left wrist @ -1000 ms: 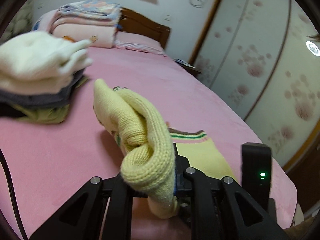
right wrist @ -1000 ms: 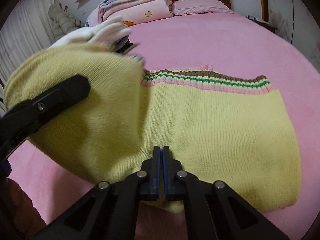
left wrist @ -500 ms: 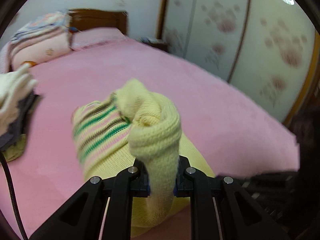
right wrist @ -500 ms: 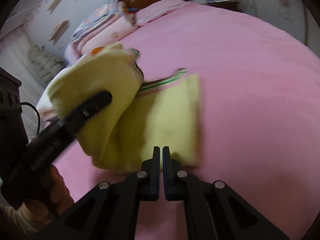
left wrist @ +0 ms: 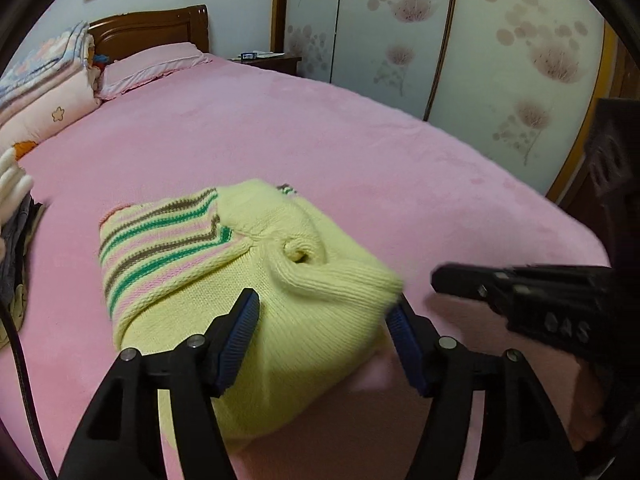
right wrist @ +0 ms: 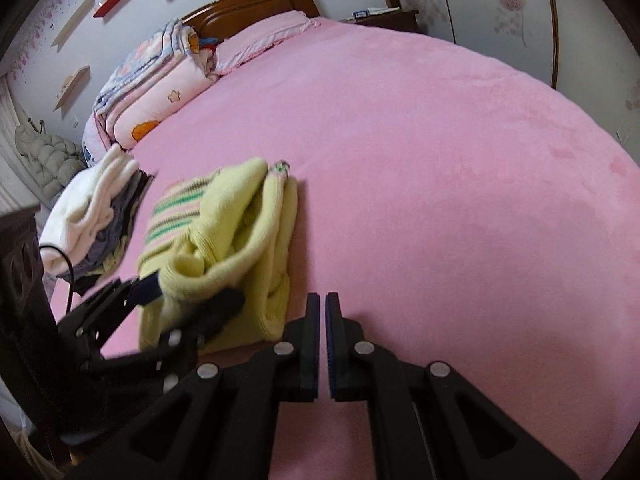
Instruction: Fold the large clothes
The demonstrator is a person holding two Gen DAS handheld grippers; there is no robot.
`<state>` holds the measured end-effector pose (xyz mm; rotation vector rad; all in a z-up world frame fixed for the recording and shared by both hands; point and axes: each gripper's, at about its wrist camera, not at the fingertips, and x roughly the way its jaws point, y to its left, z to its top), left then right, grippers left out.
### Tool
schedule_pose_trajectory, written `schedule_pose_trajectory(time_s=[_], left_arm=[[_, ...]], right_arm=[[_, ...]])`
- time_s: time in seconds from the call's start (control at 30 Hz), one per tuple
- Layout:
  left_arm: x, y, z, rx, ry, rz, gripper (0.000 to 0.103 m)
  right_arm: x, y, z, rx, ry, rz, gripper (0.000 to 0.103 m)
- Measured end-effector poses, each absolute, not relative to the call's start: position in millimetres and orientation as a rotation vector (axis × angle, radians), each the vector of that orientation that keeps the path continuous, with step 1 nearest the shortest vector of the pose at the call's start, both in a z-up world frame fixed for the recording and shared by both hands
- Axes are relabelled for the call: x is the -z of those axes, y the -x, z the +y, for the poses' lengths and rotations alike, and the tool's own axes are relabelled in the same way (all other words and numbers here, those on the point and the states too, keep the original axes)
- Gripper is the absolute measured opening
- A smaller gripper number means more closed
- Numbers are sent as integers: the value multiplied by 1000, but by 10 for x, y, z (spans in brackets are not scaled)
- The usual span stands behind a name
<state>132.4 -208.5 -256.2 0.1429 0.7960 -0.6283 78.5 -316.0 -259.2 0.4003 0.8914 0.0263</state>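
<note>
A yellow knit sweater [left wrist: 304,280] with green, brown and pink stripes lies folded in a thick bundle on the pink bed [left wrist: 360,152]. My left gripper [left wrist: 325,298] straddles its near end. The jaws are opening, the rolled cuff sits loose between them, and the pads do not clamp it. The right wrist view shows the sweater [right wrist: 240,216] and the left gripper [right wrist: 188,292] at lower left. My right gripper [right wrist: 323,298] is shut and holds nothing, hovering over bare bed just right of the sweater. It appears in the left wrist view as a dark right gripper [left wrist: 520,292].
A stack of folded clothes [right wrist: 92,208] topped with a white garment sits left of the sweater. Folded quilts [right wrist: 160,80] and a pillow [right wrist: 264,36] lie by the wooden headboard [right wrist: 248,4]. Flowered wardrobe doors [left wrist: 500,60] run along the bed's far side. A black cable [left wrist: 20,360] hangs at left.
The left gripper carried a pinched fold of the sweater over the rest, then opened and let it drop. The right gripper stayed shut and moved off the sweater to its right.
</note>
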Motion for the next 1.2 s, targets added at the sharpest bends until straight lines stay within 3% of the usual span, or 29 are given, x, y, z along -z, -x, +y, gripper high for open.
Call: schedule_pose_trajectory(time_s=[0.2, 0.3, 0.37, 0.57, 0.67, 0.7, 0.83, 1.1, 1.2], left_arm=[[2192, -1310, -1554, 599, 58, 826, 68], [2165, -1408, -1273, 494, 109, 874, 70], [2245, -1469, -1152, 429, 117, 918, 70], [2655, -1751, -941, 347, 271, 1058, 70], [2795, -1831, -937, 333, 279, 1058, 70], [2826, -1856, -957, 335, 279, 1053, 70], [2914, -1946, -1066, 362, 258, 1066, 57], [3067, -1856, -1206, 385, 208, 1073, 57], [3036, -1850, -1219, 383, 196, 1065, 57]], right_arm=[[2203, -807, -3103, -83, -379, 862, 5], [2054, -893, -2927, -155, -366, 853, 30], [2040, -957, -2779, -186, -323, 871, 33], [2266, -1147, -2457, -177, -185, 964, 33], [2378, -1143, -2475, -201, -191, 982, 13], [2406, -1138, -2510, -203, -215, 977, 11], [2519, -1075, -2722, -178, -362, 985, 9], [3042, -901, -2854, -113, -438, 1050, 9], [3006, -929, -2835, -113, -420, 1054, 9]])
